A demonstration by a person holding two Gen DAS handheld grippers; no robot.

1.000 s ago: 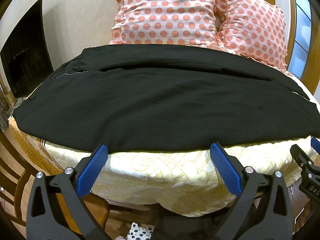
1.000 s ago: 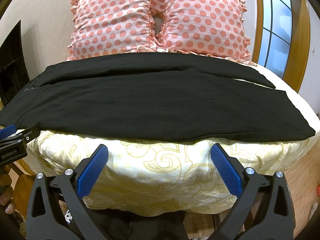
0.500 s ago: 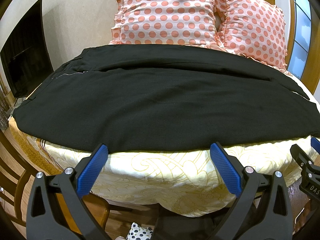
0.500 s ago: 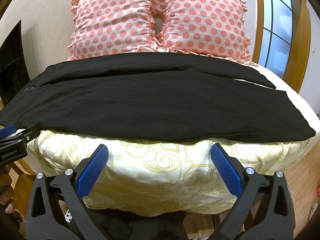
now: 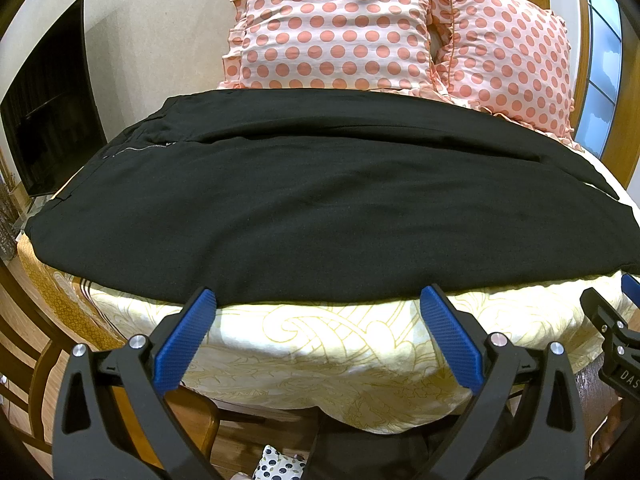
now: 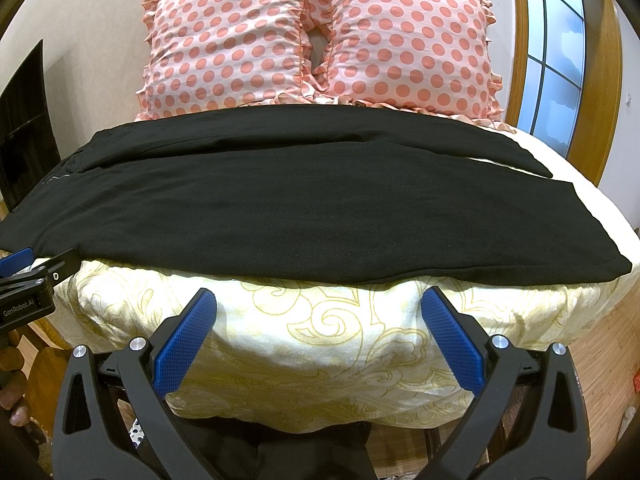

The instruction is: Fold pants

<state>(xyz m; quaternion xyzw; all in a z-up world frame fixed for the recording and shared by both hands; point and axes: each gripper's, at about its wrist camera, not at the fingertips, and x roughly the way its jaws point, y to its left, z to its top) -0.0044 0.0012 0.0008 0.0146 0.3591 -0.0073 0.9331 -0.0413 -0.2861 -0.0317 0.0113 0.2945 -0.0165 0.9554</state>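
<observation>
Nothing has moved since the earlier frames: both grippers hang at the same spots off the near edge of the bed, and the cloth lies as it did. Long black fabric pants [image 5: 320, 200] are spread sideways across the cream bedspread with yellow scroll pattern [image 5: 340, 344], waistband and zipper toward the left, leg hems toward the right, one leg lying beside the other with a seam line between them. Behind the pants, two pink pillows with coral polka dots and ruffled edges [image 6: 320, 40] lean against the wall. The left gripper [image 5: 318, 334] has its blue ribbed fingers [image 5: 186, 338] spread wide, holding nothing, tips just short of the pants' near edge. The right gripper [image 6: 319, 334] is likewise spread and holding nothing, its blue pads [image 6: 452, 338] over the bedspread's drop. A dark flat screen [image 5: 48, 108] stands at the left against the beige wall, and a wood-framed window [image 6: 556, 60] is at the right.
</observation>
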